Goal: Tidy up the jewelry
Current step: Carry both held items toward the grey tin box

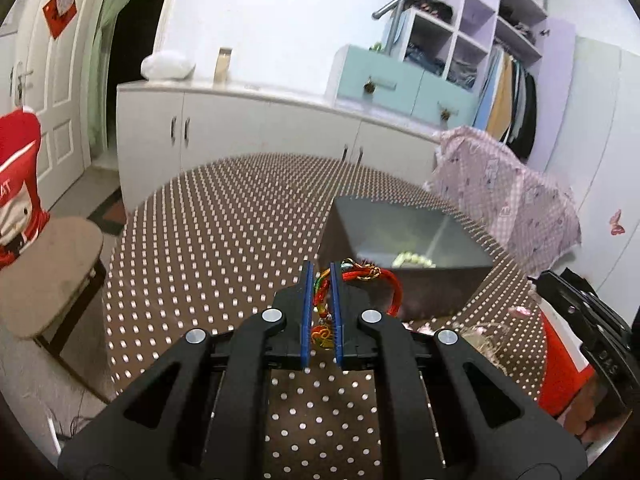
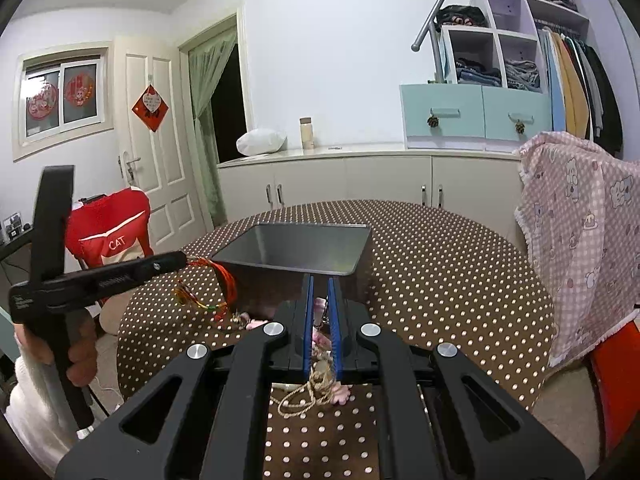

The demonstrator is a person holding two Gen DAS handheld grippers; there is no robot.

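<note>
1. So, the red braided cord bracelet [image 1: 394, 286] is pinched between the blue pads of the left gripper [image 1: 321, 286]. It's lifted off the worktop [image 1: 224, 232], just in front of the dark grey box [image 1: 404, 236]. Multicoloured threads and a small gold-and-red charm hang down in the narrow gap between the fingers [image 1: 306, 304].
2. From the right wrist view, the same bracelet [image 2: 224, 280] dangles in a loop off the tip of the left gripper [image 2: 182, 259], beside the box's near left corner.
3. The right gripper [image 2: 320, 300] is closed on a second piece, a beige twine necklace [image 2: 308, 396] with pale pink bits. Most of it is hidden between the pads; a tangled loop spills out underneath onto the worktop [image 2: 440, 264]. Can't really make out what the pink bits are.
4. Inside the box there's a string of pale green beads [image 1: 412, 260] near the front wall. In the right wrist view the box [image 2: 296, 248] interior is cut off by its own rim, so the beads don't show there.
5. A few more small pink and gold trinkets [image 2: 246, 320] lie on the worktop just left of the right fingers, too small to identify.
6. Further out: a chair with a red cover [image 2: 112, 236] on the left and a pink patterned cloth [image 2: 580, 232] draped on the right.
</note>
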